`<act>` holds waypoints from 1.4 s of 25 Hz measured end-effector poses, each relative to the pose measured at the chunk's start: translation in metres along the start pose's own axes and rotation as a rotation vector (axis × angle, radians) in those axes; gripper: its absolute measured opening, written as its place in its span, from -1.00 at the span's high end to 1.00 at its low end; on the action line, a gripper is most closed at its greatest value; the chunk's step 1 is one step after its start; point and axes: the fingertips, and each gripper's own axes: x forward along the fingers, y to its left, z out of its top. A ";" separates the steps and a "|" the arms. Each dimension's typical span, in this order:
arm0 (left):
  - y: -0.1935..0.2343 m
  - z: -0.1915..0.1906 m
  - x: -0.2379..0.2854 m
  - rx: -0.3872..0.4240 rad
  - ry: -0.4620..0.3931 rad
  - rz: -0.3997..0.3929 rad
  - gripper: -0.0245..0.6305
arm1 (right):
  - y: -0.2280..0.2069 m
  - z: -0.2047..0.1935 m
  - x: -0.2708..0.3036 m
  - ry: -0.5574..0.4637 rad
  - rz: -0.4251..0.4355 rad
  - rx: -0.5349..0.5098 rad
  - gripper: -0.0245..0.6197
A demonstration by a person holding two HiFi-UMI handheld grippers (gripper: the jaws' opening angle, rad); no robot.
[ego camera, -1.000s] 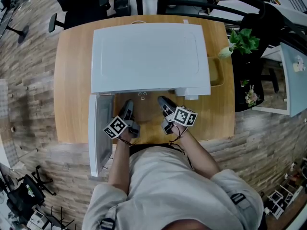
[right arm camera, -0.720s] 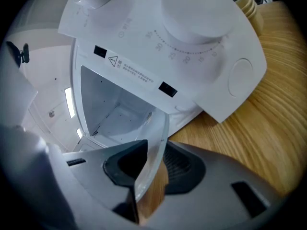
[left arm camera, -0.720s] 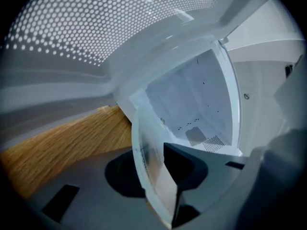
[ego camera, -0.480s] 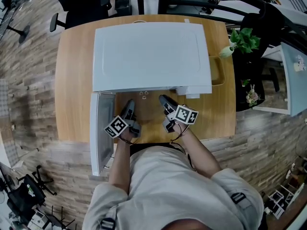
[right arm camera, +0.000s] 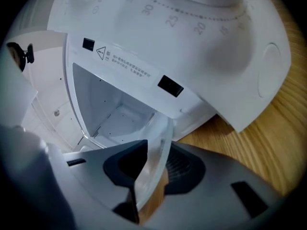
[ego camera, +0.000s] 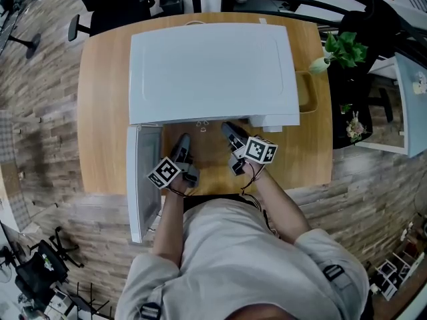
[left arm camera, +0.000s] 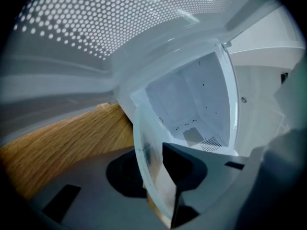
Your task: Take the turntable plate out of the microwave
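From the head view I'm looking down on the white microwave (ego camera: 213, 72) on the wooden table (ego camera: 103, 112), with its door (ego camera: 143, 179) swung open to the left. The left gripper (ego camera: 181, 142) and right gripper (ego camera: 229, 129) both reach towards the opening. In the left gripper view, the turntable plate (left arm camera: 148, 162) is clear glass, thin and faintly smudged. Its curved rim stands between the jaws, which have just been closing and now pinch it partway open. Behind it is the bare white cavity (left arm camera: 192, 104). In the right gripper view, the same glass rim is clamped between those pads too, with wood showing through it. The plate sits at the cavity's mouth, under the dial panel (right arm camera: 192, 18).
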 end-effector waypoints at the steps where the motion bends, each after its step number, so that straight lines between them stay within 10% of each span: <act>1: 0.000 0.000 -0.001 0.007 0.001 -0.001 0.60 | 0.001 -0.001 -0.001 -0.002 0.003 -0.001 0.59; 35: -0.057 -0.023 -0.059 0.125 -0.015 -0.103 0.56 | 0.056 -0.010 -0.079 -0.105 0.065 -0.104 0.57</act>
